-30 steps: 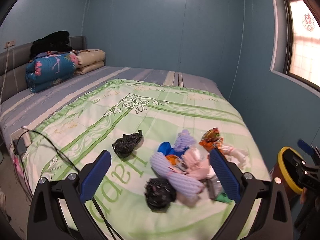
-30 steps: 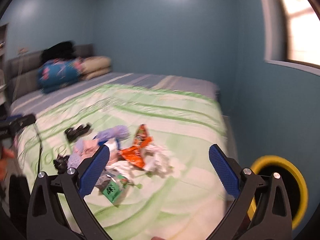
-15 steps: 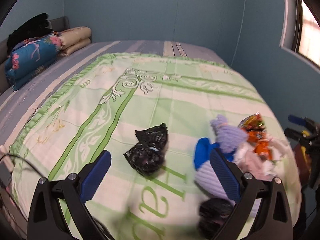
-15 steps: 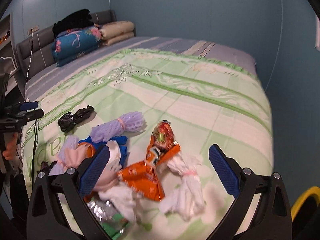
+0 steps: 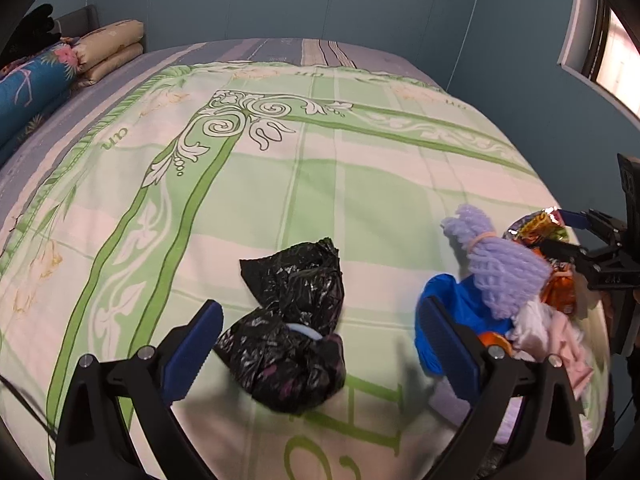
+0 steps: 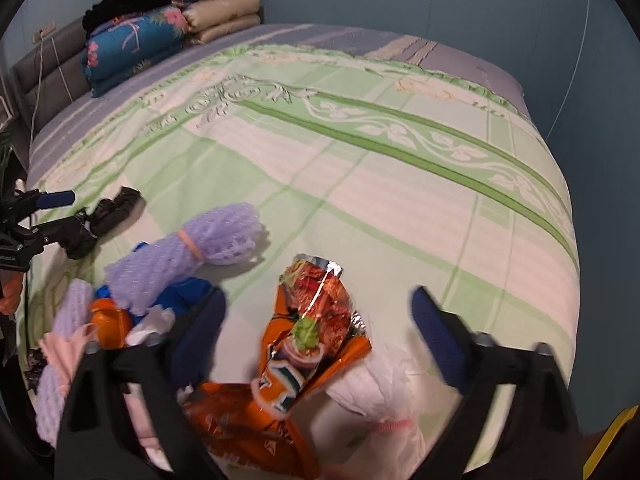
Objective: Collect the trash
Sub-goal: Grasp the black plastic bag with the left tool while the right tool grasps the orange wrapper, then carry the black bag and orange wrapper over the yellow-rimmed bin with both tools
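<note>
Right now my right gripper (image 6: 316, 320) has its fingers closing around the orange snack wrapper (image 6: 308, 332), untouched, its long axis pointing away up the bed (image 6: 360, 160). My left gripper (image 5: 320, 344) straddles the black bag (image 5: 292, 320), fingers wide.

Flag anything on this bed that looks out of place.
Litter lies on the green quilt: a crumpled black bag between the left gripper's open jaws, and an orange snack wrapper, torn open, beside purple foam netting.

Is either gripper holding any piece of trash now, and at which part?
Nothing is held. The open left gripper brackets the crumpled black plastic bag; the right gripper, jaws closing, brackets the orange foil snack packet without touching.
</note>
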A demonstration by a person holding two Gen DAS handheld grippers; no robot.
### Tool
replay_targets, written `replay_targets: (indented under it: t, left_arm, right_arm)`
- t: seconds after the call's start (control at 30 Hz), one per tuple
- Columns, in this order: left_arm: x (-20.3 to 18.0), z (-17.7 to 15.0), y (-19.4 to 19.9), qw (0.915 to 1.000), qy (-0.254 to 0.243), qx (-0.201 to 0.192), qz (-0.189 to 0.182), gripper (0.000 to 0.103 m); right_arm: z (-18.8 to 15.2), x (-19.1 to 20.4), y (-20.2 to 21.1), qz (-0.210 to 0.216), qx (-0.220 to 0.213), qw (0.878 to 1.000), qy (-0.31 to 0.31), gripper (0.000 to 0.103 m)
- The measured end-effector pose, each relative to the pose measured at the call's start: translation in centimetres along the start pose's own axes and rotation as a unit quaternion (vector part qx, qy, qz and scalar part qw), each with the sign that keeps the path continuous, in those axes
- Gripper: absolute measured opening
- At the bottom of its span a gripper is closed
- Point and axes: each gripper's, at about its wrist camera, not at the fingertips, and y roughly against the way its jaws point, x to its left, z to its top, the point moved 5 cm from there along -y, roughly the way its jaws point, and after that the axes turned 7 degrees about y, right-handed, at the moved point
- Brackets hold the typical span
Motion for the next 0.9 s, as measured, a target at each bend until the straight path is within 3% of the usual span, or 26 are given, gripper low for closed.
replay_targets:
  t: [0.07,0.13,0.2,0.3,0.47,0.9]
  left_arm:
    - [-0.2,-0.2,-0.8,0.9999,-0.006,0.010,-0.001,0.083]
    - [-0.3,-0.5,-1.7,0.9996,-0.013,0.023,0.007,0.066]
    - [-0.4,-0.8,-2.2,0.9993,-0.020,0.029,0.014,0.050]
    - [-0.3,-1.0,-2.4,0.9991,-0.022,0.032,0.015,0.026]
    - [-0.7,-1.0,-1.7,0.9991,-0.027,0.026,0.020,0.019]
    - [-1.7,0.3,4.8,0.9995,-0.016,-0.027,0.003,0.018]
  right_arm:
    - [0.0,0.0,-0.7,-0.003,0.009,1.000,0.001,0.072]
    - [0.0,0.3,-1.2,0.000,0.016,1.000,0.006,0.063]
    - [-0.1,0.7,-1.5,0.001,0.021,1.000,0.013,0.043]
    - [0.0,0.7,-1.5,0.002,0.017,1.000,0.010,0.029]
    - [0.1,0.3,-0.3,0.003,0.000,1.000,-0.005,0.022]
    - [2.0,-2.0,9.1,0.026,-0.086,0.994,-0.058,0.021]
